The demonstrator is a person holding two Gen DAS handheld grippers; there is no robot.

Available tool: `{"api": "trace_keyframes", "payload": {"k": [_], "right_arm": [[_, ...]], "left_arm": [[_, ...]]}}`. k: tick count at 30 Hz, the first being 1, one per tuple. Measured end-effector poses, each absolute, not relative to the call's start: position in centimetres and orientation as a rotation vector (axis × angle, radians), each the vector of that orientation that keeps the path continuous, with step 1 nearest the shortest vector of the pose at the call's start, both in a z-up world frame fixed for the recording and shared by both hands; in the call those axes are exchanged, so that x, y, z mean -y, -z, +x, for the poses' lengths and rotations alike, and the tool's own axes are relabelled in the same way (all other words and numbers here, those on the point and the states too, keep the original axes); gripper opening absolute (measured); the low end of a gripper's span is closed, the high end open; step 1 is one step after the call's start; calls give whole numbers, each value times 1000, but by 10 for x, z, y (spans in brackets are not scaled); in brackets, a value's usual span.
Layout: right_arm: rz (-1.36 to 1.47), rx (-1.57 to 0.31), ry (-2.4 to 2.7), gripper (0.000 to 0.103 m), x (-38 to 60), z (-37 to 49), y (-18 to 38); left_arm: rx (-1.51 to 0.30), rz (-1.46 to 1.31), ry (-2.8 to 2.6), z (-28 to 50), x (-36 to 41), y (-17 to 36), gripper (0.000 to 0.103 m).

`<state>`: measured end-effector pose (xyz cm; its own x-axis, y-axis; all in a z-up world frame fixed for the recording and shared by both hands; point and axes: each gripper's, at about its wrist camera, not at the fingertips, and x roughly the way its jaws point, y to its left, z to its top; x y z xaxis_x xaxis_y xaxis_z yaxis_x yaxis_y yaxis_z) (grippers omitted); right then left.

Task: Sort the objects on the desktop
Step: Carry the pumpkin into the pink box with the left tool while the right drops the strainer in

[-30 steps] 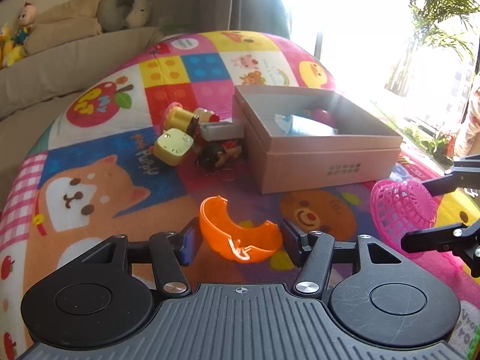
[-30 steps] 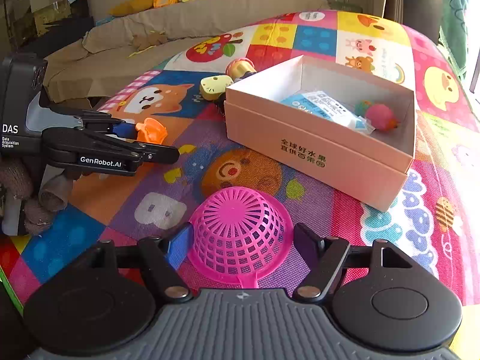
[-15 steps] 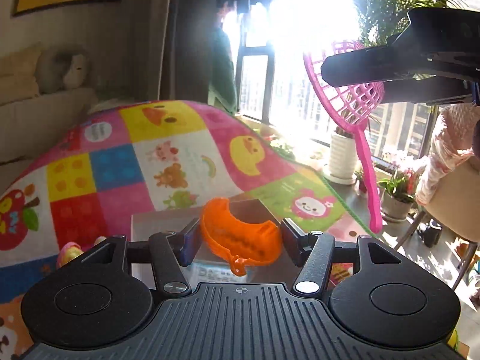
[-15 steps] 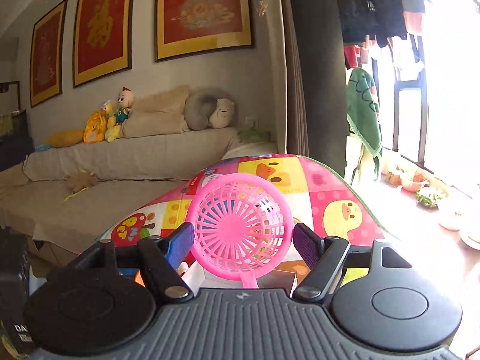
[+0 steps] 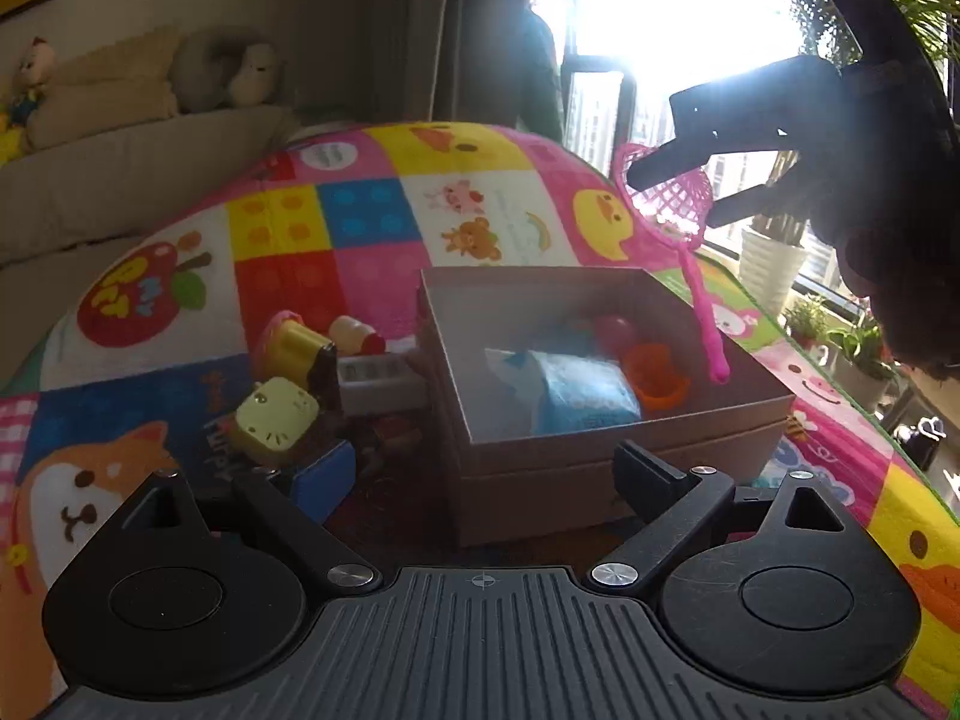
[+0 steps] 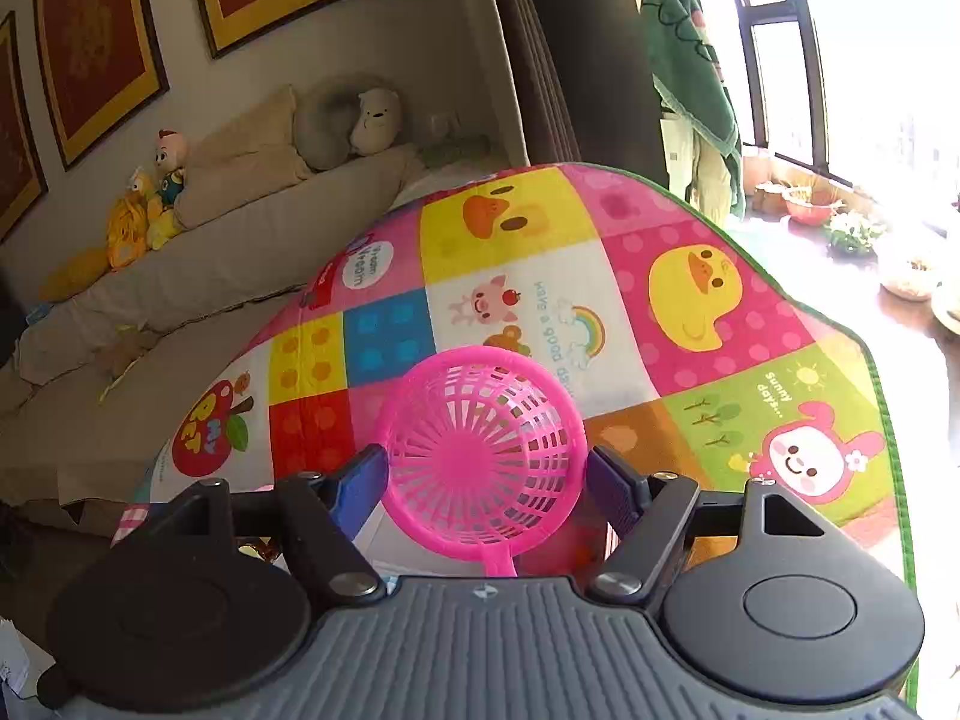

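Observation:
An open cardboard box [image 5: 600,456] sits on the colourful play mat [image 5: 372,222]. Inside it lie an orange toy scoop [image 5: 657,381], a blue-and-white packet [image 5: 576,390] and a pink ball [image 5: 612,330]. My left gripper [image 5: 480,480] hangs before the box's near wall, its jaws opening wide with nothing between them. My right gripper [image 6: 483,480] is shut on a pink mesh strainer [image 6: 480,450]. In the left wrist view that strainer [image 5: 672,204] hangs above the box's far right side, its handle pointing down into the box.
Left of the box lies a cluster of small toys: a yellow block [image 5: 276,420], a yellow-pink toy [image 5: 288,342], a grey case [image 5: 378,381]. A sofa with plush toys [image 6: 150,198] stands behind the mat. Potted plants [image 5: 774,264] line the window.
The left jaws spread and the orange scoop dropped from them into the box. The left view tilted down onto the box. The right gripper carried the strainer over the box's far side.

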<state>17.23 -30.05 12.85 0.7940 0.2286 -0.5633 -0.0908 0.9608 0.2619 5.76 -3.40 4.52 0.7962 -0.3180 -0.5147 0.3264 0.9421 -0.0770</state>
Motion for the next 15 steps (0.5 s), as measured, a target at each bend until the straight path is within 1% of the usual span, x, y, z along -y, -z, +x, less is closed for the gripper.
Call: {"api": "trace_keyframes", "payload": {"k": [4, 7, 9, 11, 15], "right_arm": [[242, -709, -115, 74, 295, 191, -98], [232, -809, -120, 78, 295, 197, -82], [199, -799, -97, 78, 295, 192, -84], [168, -757, -73, 83, 295, 185, -95], [124, -718, -92, 86, 280, 181, -116]], "left_arm": [[-569, -32, 288, 42, 7, -37, 100], [-585, -55, 228, 38, -11, -29, 100], [-594, -91, 195, 37, -22, -24, 101], [-597, -127, 165, 37, -30, -20, 101], [-604, -166, 125, 39, -37, -11, 101]]}}
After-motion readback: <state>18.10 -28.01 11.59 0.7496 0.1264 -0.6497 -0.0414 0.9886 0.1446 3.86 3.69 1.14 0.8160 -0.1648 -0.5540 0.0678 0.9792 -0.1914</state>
